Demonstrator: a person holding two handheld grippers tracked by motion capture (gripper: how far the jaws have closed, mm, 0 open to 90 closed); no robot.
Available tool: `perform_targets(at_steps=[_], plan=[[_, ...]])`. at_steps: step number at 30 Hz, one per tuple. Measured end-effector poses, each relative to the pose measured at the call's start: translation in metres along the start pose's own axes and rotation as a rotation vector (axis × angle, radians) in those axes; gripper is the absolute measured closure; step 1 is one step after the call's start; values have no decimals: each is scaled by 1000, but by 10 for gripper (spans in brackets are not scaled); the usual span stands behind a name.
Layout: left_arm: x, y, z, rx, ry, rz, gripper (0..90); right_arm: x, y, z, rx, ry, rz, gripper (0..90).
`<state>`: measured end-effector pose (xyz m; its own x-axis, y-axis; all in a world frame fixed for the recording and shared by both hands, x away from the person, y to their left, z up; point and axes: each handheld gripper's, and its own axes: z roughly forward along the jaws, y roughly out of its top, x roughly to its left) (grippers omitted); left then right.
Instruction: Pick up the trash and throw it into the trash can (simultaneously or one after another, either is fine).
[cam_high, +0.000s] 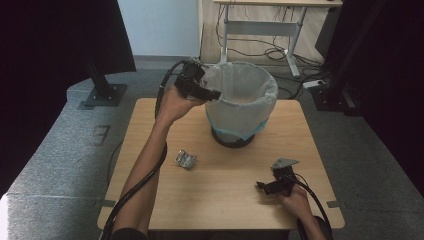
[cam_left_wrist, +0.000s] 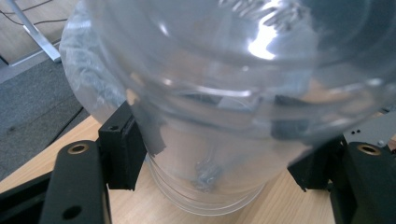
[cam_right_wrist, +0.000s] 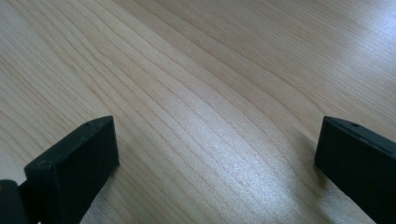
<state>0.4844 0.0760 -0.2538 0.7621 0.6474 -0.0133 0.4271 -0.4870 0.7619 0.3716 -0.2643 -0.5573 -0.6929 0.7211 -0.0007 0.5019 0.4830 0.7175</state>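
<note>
At the near right corner of the wooden table (cam_high: 210, 200), the right gripper (cam_high: 264, 187) rests low over bare wood, held by a hand that comes in from the bottom edge; in the right gripper view its two black jaws stand spread wide with only table grain between them, gripping nothing. The wood to its left and ahead of it lies open up to a small crumpled silver wrapper (cam_high: 186, 159), which sits alone near the middle of the table, well apart from both grippers and from every table edge. Beyond the wrapper, toward the far side, stands a bin (cam_high: 241, 102) lined with a pale clear bag folded over its rim, on a dark round base; it sits a little right of centre, with free wood on either side and a narrow strip behind it before the far edge. The left gripper (cam_high: 210, 94) is raised at the left side of the bin's rim, the forearm stretching up across the left half of the table. In the left gripper view (cam_left_wrist: 215, 154) the jaws are spread with the clear lined wall of the bin between them; whether they press on it I cannot tell. Something small and crumpled shows dimly through the liner, low down.
</note>
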Motion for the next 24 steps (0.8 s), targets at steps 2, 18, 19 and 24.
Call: perform_targets(at_steps=[2, 18, 19, 24], plan=[[0, 2, 2, 2, 0, 2, 307, 0, 0, 0, -2, -1, 2, 0], [-4, 28, 31, -3, -3, 13, 305, 0, 0, 0, -1, 2, 1, 0], [-4, 30, 33, 1, 0, 13, 305, 0, 0, 0, -1, 2, 1, 0], [-6, 35, 45, -7, 6, 17, 302, 0, 0, 0, 0, 2, 1, 0]])
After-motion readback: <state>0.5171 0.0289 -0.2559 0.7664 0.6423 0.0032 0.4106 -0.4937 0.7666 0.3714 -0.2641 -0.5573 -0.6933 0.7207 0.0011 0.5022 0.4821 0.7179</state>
